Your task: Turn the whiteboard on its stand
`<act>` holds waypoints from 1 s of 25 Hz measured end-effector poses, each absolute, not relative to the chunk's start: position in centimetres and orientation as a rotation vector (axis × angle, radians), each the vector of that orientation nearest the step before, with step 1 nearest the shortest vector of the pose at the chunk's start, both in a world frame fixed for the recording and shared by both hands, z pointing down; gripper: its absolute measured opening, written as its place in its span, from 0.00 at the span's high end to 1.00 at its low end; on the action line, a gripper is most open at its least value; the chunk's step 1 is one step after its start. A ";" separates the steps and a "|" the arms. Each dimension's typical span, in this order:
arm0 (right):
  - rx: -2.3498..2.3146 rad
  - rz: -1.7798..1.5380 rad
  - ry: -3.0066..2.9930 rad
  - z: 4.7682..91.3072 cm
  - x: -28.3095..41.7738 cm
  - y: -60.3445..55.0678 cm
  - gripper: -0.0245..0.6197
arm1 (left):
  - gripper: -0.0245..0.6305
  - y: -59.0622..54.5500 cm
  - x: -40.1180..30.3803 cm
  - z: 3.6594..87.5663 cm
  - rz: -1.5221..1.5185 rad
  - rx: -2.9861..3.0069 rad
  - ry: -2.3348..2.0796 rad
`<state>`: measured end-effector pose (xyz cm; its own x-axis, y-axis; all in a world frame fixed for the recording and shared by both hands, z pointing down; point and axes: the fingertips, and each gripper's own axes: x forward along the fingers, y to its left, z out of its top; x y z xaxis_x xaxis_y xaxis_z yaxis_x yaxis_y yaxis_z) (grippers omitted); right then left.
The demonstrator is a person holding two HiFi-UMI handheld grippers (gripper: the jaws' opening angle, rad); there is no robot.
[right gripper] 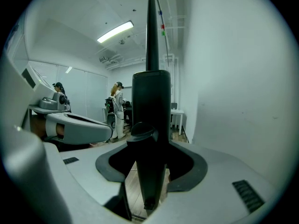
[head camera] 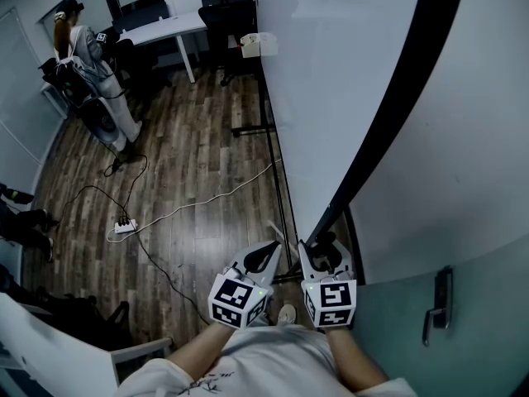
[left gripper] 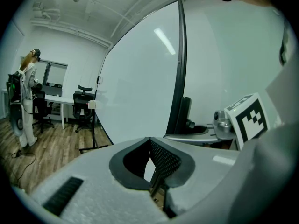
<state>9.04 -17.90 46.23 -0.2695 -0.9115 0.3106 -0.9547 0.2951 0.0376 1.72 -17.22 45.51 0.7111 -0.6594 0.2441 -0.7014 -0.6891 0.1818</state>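
Whiteboard fills most of what I see, a big white panel running away from me over the wood floor. I'm at its near end, looking along its length. Its black frame edge runs down right into my right claw and stands upright between the jaws. The stand shows as dark legs further along, on the left face.

Right claw is spread wide and, as far as I can tell, clamped on that frame edge with a pad on either side. Left claw sits just beside it on the face side, jaws pinched together on nothing, not touching the board.

So the right hand is the one on it. I reckon the turn means swinging this end sideways, across the board's length.
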 end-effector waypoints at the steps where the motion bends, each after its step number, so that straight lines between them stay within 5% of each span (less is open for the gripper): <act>1: 1.700 0.229 -2.291 46.2 9.0 -17.9 0.66 | 0.95 -17.2 1.7 45.5 0.232 2.658 -1.078; 25: 1.729 0.298 -2.263 46.0 9.8 -15.0 0.69 | 0.95 -16.9 2.9 45.8 0.241 2.665 -1.018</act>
<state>9.79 -14.99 45.96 -0.2461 -0.9076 0.3401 -0.9647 0.2634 0.0047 2.90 -16.87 45.78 0.7383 -0.6258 0.2516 -0.6722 -0.7136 0.1975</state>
